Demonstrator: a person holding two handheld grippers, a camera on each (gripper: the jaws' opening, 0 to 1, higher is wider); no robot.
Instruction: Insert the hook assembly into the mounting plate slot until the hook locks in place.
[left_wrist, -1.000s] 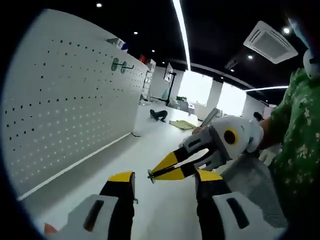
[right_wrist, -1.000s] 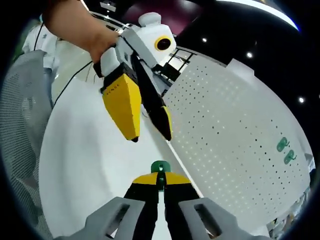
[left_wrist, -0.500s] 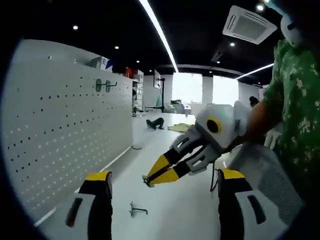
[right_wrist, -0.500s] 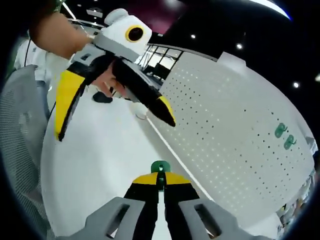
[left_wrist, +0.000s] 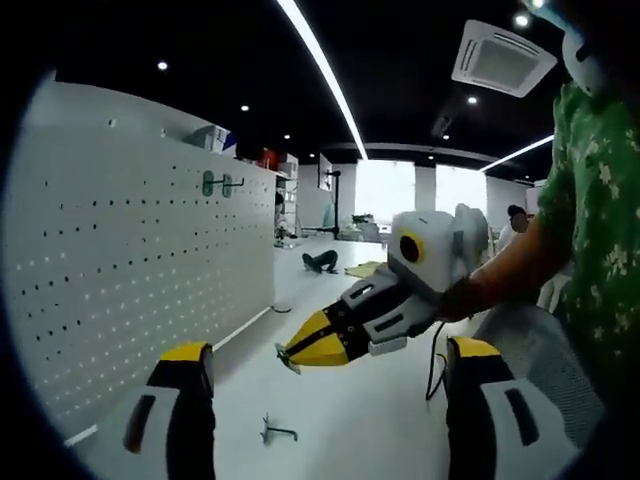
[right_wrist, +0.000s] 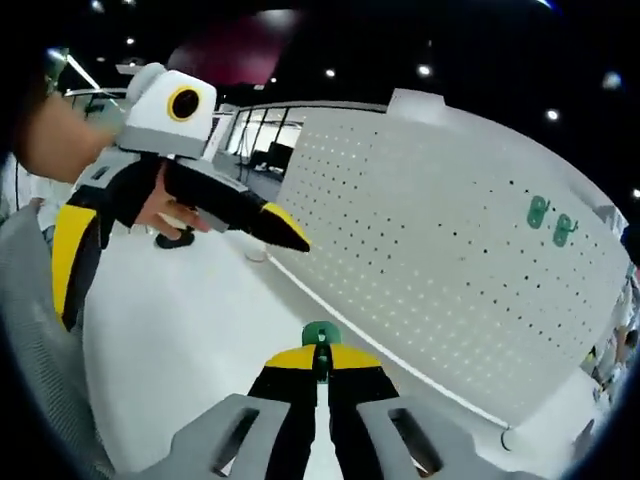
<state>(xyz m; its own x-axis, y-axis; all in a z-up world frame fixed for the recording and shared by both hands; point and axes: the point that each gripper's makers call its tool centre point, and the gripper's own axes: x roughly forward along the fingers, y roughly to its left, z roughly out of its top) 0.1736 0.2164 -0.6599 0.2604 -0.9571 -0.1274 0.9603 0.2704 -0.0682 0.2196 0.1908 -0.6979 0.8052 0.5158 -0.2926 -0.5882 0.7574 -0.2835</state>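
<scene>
My right gripper (right_wrist: 320, 352) is shut on a small green hook assembly (right_wrist: 320, 334) that sticks out past its yellow tips. In the left gripper view the right gripper (left_wrist: 303, 352) reaches in from the right, the green hook (left_wrist: 283, 357) at its tip. My left gripper (left_wrist: 327, 352) stands wide open around it, nothing between its fingers (left_wrist: 185, 362). The white perforated mounting plate (left_wrist: 120, 270) rises at the left, with two green hooks (left_wrist: 215, 183) mounted high on it. A small metal hook (left_wrist: 276, 432) lies on the white table below.
The mounting plate (right_wrist: 430, 250) spans the right gripper view, its two green hooks (right_wrist: 550, 220) at upper right. The left gripper (right_wrist: 185, 280) hovers open at left. A person's green patterned sleeve (left_wrist: 600, 210) and a grey mesh chair (left_wrist: 540, 345) are at right.
My left gripper's jaws have spread much wider. The small metal hook has come into view on the table beneath. Both cameras have tilted, and the right gripper still holds the green hook.
</scene>
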